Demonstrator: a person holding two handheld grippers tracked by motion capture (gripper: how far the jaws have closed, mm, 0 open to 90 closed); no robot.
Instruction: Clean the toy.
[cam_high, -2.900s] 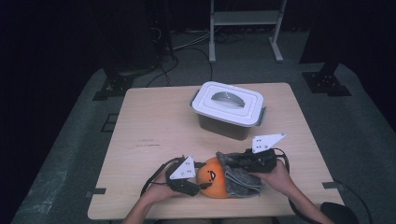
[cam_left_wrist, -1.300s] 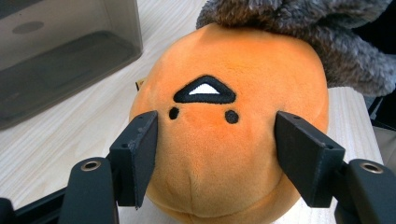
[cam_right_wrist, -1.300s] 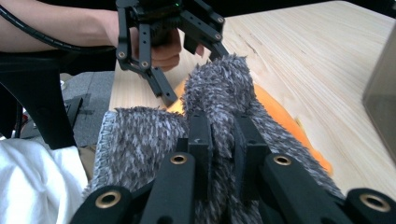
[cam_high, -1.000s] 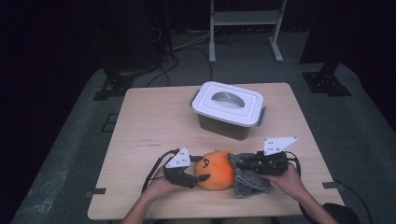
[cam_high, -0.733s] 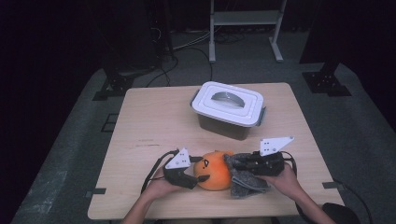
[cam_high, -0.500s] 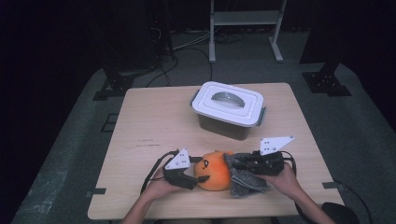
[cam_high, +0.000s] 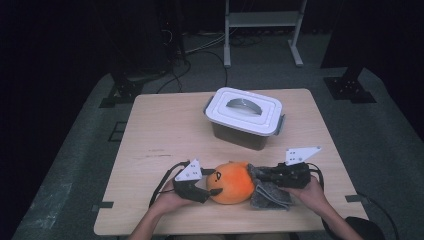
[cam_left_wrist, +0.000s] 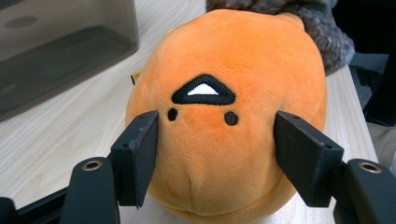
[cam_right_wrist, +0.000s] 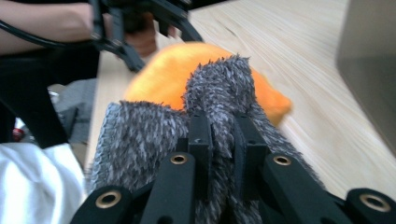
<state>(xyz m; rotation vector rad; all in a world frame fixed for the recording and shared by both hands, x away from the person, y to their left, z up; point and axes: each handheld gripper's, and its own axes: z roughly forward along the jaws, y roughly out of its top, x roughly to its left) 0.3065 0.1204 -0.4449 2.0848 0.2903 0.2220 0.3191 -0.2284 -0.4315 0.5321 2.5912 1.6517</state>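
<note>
From the high view, I see the orange plush (cam_high: 231, 182) lying near my edge of the table (cam_high: 165, 130), between my two tools; my left gripper (cam_high: 202, 188) sits at its left end and my right gripper (cam_high: 260, 178) at its right, where the grey furry cloth (cam_high: 267, 192) bunches against the toy; the white-lidded storage box (cam_high: 245, 116) stands well apart, farther up the table, its lid on; I judge the work as barely begun, since the cloth is pinched but not yet drawn clear of the toy, and whatever is to go into the box has not moved toward it.

In the left gripper view, my jaws stand either side of the plush (cam_left_wrist: 224, 116), their pads touching the orange pile just below its small black eyes and stitched mouth; they have just been closing a little further with the toy between them, and the fabric dents slightly at each pad, so I read this as a light grip that steadies the toy; the toy looks soft, rounded and squashy.

In the right gripper view, my jaws are clamped tight on a fold of the grey cloth (cam_right_wrist: 140, 135); its shaggy nap bulges up around the pads, and the orange body (cam_right_wrist: 163, 79) shows beyond; left to do, I judge, is separating the two.
</note>
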